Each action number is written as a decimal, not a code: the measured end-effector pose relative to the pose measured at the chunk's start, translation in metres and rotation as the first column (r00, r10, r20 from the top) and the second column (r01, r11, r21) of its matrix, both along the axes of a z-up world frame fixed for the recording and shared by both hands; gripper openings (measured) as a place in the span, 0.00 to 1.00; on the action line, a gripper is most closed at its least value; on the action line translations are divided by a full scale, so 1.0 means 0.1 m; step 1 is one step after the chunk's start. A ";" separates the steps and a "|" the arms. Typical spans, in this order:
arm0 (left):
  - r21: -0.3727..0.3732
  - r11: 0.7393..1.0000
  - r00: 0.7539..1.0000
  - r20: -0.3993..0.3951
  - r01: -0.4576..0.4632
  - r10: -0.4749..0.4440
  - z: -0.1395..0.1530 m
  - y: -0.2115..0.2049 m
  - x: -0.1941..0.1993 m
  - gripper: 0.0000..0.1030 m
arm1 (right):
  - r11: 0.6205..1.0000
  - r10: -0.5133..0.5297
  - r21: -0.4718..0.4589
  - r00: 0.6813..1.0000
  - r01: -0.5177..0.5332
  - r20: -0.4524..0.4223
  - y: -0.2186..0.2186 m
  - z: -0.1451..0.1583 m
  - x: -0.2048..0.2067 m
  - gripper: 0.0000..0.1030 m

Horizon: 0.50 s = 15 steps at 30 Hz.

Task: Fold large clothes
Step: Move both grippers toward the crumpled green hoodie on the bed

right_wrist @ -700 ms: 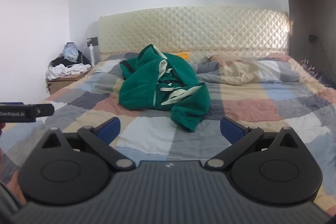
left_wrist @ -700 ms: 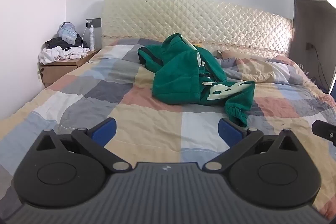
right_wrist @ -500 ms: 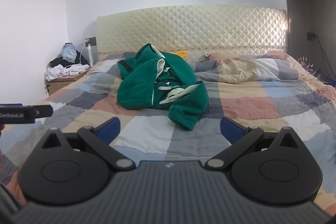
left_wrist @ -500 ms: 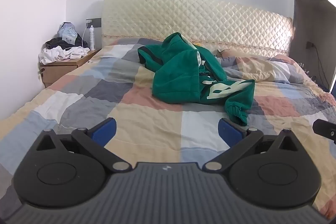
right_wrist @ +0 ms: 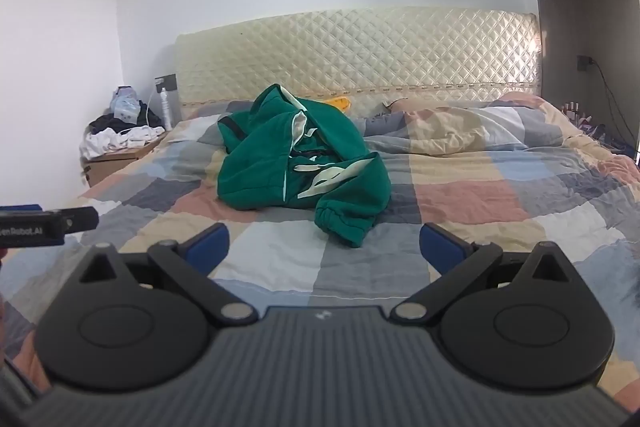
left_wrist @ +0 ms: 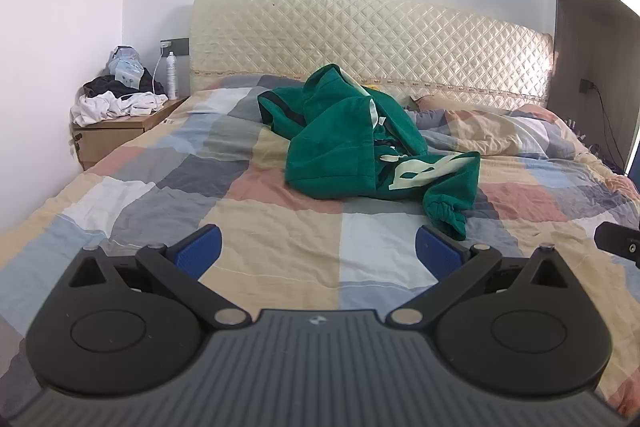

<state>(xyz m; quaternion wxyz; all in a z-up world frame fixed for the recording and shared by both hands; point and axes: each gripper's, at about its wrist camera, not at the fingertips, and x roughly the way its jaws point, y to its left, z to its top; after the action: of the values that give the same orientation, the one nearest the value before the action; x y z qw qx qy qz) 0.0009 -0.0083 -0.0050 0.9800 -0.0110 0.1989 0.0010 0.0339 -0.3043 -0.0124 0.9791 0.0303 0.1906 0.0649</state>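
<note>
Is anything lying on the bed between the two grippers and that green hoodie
Nothing visible. Only bare patchwork quilt lies between the open left gripper, the open right gripper and the crumpled green hoodie.

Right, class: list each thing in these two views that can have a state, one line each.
green hoodie: crumpled, unfolded, lying on the bed.
patchwork quilt: spread out, wrinkled.
left gripper: open, empty.
right gripper: open, empty.
clothes pile: heaped on the nightstand.
spray bottle: upright.
</note>
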 end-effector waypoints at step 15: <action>0.006 1.000 1.000 -0.002 0.005 -0.005 -0.04 -0.03 -0.02 1.00 | 1.000 -0.006 -0.013 1.000 0.005 -0.006 0.03 0.00 -0.01 1.00</action>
<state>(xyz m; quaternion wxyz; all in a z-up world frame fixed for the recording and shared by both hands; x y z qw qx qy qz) -0.0007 -0.0112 -0.0087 0.9798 -0.0074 0.1998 -0.0007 0.0332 -0.3011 -0.0121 0.9788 0.0248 0.1940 0.0609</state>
